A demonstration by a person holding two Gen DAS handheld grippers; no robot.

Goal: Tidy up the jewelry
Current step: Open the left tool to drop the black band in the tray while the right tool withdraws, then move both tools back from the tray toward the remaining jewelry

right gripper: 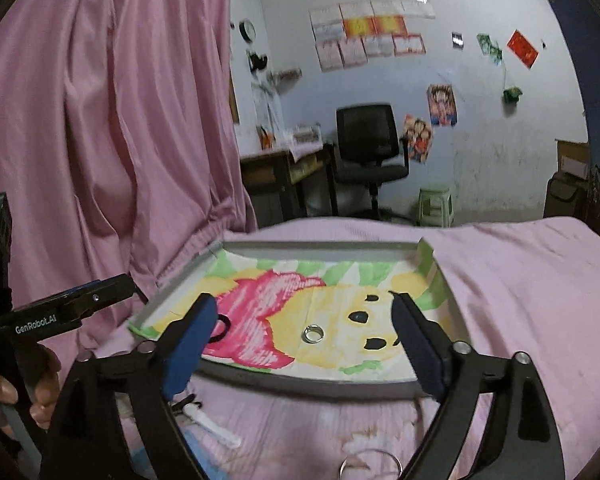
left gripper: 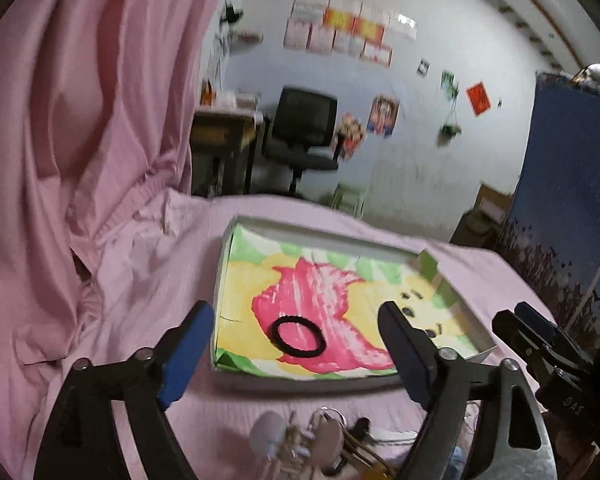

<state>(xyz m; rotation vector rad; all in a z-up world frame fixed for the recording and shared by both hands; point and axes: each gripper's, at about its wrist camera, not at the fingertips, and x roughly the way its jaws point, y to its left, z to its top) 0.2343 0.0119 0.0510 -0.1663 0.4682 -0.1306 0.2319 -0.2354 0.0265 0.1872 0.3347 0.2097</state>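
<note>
1. The silver ring (right gripper: 313, 334) lies in the tray (right gripper: 320, 246), ahead of and between the right gripper (right gripper: 306, 334)'s released, empty jaws.
2. The black hair tie (left gripper: 299, 334) lies between the left gripper (left gripper: 296, 344)'s spread jaws, ungripped.
3. The trinket cluster (left gripper: 320, 444) beneath is blurred.

"GenRobot.AI" on left gripper (right gripper: 116, 286)

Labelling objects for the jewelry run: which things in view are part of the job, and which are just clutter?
Part of the job:
- tray with painted liner
- black hair tie in the tray
- silver ring in the tray
- bunch of keys and charms on the pink sheet, near the left gripper
- right gripper, open

Clutter:
- office chair
- green stool
- desk
- wall posters
</note>
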